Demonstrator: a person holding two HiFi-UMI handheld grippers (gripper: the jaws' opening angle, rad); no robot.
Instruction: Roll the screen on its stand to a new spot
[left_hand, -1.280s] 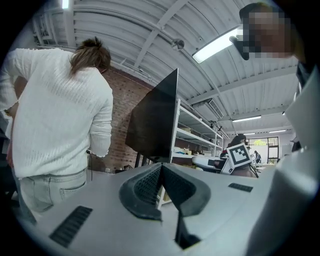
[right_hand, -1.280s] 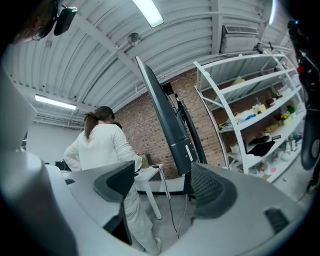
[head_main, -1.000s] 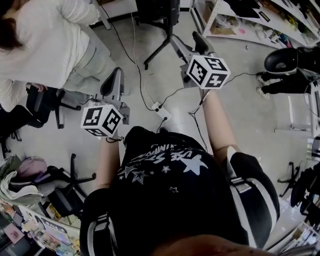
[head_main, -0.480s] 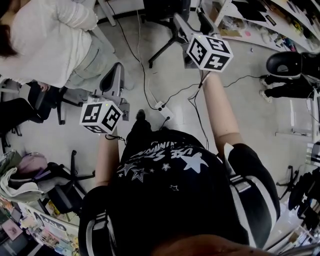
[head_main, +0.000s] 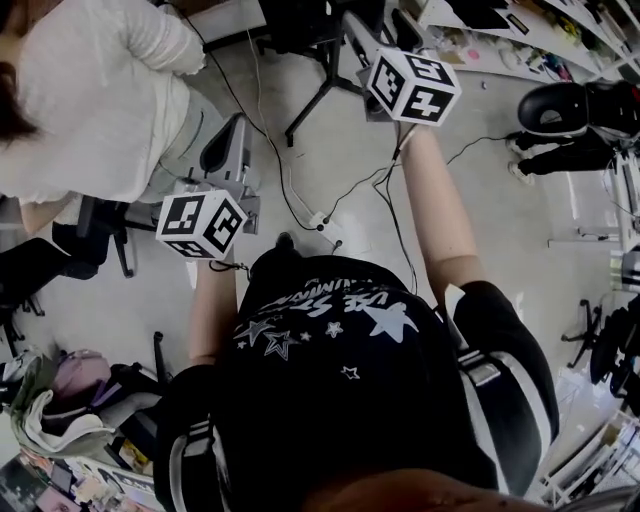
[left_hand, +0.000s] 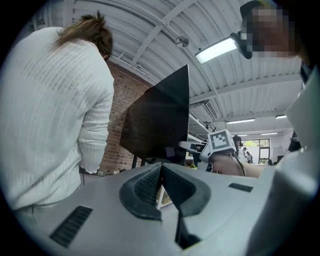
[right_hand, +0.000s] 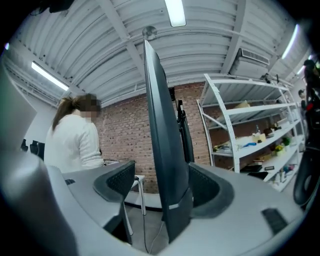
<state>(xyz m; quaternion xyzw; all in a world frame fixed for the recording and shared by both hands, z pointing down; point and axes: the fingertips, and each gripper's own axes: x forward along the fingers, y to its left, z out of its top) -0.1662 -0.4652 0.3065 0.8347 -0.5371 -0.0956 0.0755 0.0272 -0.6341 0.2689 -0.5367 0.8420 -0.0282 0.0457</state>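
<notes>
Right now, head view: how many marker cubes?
2. Left cube mid-left, on the left gripper; right cube top centre, on the right gripper. None seems hidden.

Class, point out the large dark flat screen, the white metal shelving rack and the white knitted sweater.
Large dark flat screen (right_hand: 165, 150): right gripper view, thin near edge.
White metal shelving rack (right_hand: 240, 143): right gripper view, shelf's front edge.
White knitted sweater (left_hand: 55, 110): left gripper view, its back.

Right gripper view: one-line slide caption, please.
Right gripper, jaws apart, straddles the dark screen edge-on before a brick wall; a person in white stands left.
</notes>
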